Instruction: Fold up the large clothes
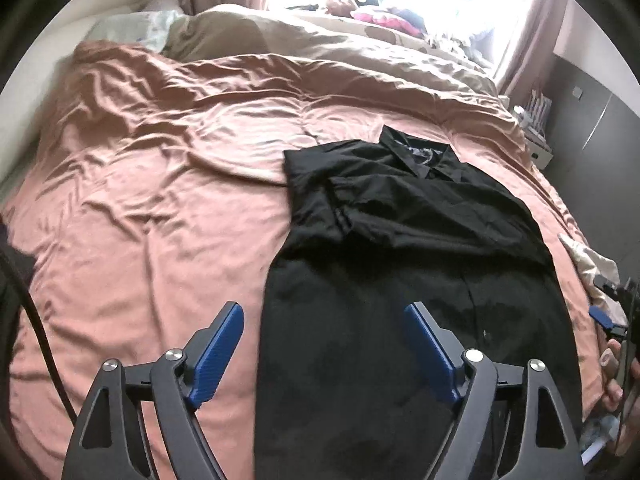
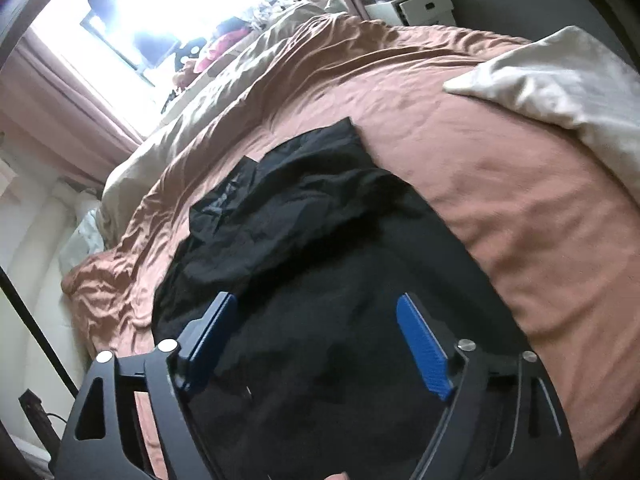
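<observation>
A black collared shirt [image 1: 400, 240] lies flat on the pink bedspread [image 1: 160, 184], collar away from me, with one sleeve folded across its chest. My left gripper [image 1: 324, 312] is open and empty, hovering over the shirt's lower left edge. In the right wrist view the same shirt [image 2: 304, 232] fills the middle. My right gripper [image 2: 316, 304] is open and empty above the shirt's lower part. The right gripper also shows at the far right edge of the left wrist view [image 1: 608, 312], beside the shirt's right side.
A beige duvet [image 1: 360, 40] and pillows lie at the bed's far end under a bright window. A cream cloth [image 2: 568, 92] lies on the bed to the shirt's right. A white nightstand [image 2: 416, 6] stands past the bed. A dark cable [image 1: 36, 304] hangs at the left.
</observation>
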The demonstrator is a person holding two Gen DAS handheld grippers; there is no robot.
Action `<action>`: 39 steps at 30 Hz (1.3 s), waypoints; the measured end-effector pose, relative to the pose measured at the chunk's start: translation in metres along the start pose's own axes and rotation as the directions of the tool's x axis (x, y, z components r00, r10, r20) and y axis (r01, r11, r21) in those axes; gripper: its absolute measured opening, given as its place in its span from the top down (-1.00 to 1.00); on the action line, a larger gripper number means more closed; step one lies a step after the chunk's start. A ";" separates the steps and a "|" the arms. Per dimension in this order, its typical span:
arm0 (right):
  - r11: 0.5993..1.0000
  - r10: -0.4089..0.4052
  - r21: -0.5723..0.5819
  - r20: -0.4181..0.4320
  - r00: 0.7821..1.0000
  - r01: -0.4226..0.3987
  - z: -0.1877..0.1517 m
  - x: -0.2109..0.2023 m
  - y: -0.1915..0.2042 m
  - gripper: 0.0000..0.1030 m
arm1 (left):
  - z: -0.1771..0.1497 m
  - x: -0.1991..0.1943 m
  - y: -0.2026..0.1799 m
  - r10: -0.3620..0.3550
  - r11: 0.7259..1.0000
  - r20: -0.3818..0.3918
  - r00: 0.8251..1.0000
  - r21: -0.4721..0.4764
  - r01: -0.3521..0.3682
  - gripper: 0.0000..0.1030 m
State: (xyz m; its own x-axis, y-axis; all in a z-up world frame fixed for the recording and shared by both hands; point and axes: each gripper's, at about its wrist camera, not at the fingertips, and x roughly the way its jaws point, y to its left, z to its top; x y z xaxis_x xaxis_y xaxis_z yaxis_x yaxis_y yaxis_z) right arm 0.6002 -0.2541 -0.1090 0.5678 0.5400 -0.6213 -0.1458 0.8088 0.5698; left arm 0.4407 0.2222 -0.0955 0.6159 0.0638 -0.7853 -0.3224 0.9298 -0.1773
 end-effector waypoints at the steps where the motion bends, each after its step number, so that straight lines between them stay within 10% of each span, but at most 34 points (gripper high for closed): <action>1: 1.000 0.005 -0.007 0.005 1.000 -0.005 -0.005 -0.007 -0.002 -0.61 | -0.007 -0.007 0.005 -0.002 1.000 0.003 1.000 -0.014 0.002 -0.63; 22: 0.991 0.075 -0.112 0.059 0.995 -0.068 -0.086 -0.165 -0.101 -0.62 | -0.128 -0.109 0.048 -0.043 0.995 0.079 0.996 -0.087 0.050 -0.63; 39: 0.989 0.061 -0.137 -0.025 0.998 -0.064 -0.119 -0.149 -0.174 -0.36 | -0.209 -0.066 0.070 -0.158 0.966 -0.034 0.987 -0.211 0.147 -0.23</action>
State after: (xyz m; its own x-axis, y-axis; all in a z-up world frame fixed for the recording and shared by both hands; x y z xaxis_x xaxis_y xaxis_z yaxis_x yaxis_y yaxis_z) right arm 0.4449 -0.4476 -0.1798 0.5371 0.5944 -0.5985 -0.2915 0.7966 0.5296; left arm 0.2270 0.2070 -0.1804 0.6342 -0.0960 -0.7672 -0.3727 0.8314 -0.4121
